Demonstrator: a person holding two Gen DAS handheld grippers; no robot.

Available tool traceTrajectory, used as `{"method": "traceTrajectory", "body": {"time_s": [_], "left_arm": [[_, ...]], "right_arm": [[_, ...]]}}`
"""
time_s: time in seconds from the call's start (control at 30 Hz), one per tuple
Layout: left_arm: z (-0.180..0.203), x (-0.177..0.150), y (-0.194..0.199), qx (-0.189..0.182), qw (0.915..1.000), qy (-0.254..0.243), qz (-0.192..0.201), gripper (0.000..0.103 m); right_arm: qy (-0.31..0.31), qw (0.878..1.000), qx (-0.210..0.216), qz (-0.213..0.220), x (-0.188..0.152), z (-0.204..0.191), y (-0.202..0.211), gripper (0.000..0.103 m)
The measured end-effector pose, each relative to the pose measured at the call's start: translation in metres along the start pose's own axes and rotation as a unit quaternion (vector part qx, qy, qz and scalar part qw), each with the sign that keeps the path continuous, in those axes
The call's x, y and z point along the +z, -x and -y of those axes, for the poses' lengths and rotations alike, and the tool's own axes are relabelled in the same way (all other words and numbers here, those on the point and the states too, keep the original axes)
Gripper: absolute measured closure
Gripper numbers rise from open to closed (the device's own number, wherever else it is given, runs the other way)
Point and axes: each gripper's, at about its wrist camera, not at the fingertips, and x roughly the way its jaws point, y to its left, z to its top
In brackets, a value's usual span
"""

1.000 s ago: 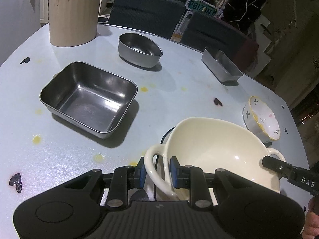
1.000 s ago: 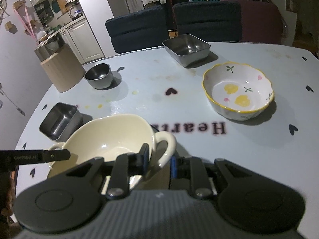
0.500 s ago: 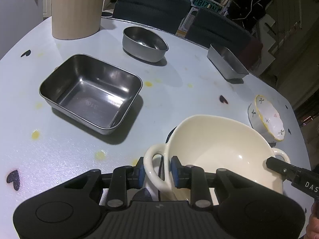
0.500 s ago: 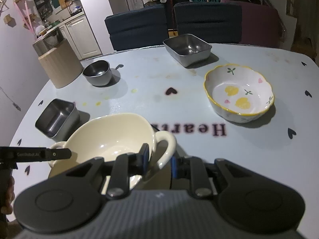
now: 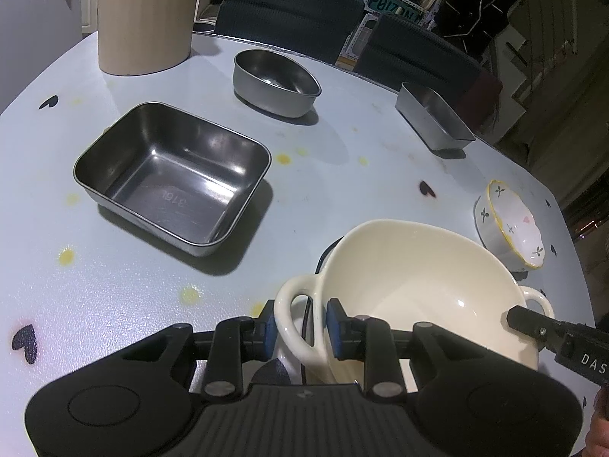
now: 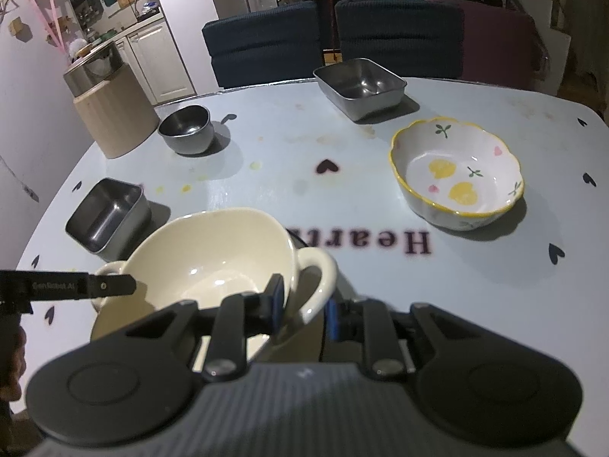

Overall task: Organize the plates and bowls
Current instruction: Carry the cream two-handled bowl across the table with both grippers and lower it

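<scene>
A cream two-handled bowl [image 5: 418,285] [image 6: 205,262] sits low over the pale blue table [image 5: 342,175], with a dark rim showing under it. My left gripper [image 5: 302,325] is shut on the bowl's left loop handle [image 5: 289,304], blue pads on either side. My right gripper [image 6: 304,310] is shut on the opposite handle [image 6: 321,278]. Each gripper's tip shows in the other view, the right gripper [image 5: 533,323] and the left gripper [image 6: 95,285]. A floral bowl with a yellow rim [image 6: 456,175] [image 5: 510,232] stands to the right.
A rectangular steel tray [image 5: 171,175] [image 6: 108,213] lies to the left. Farther back are a round steel bowl [image 5: 274,80] [image 6: 186,129], a second steel tray [image 5: 434,122] [image 6: 359,87] and a beige ribbed canister [image 5: 146,15] [image 6: 110,110]. Chairs [image 6: 266,45] line the far edge.
</scene>
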Motion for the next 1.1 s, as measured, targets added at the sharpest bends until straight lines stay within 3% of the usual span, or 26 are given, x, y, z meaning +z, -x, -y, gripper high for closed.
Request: {"method": "traceTrajectory", "body": {"time_s": [1.1], "left_arm": [[0.007, 0.0, 0.003, -0.002, 0.9998, -0.019, 0.005, 0.075]], "right_arm": [[0.015, 0.998, -0.011, -0.056, -0.007, 0.002, -0.015, 0.069]]}}
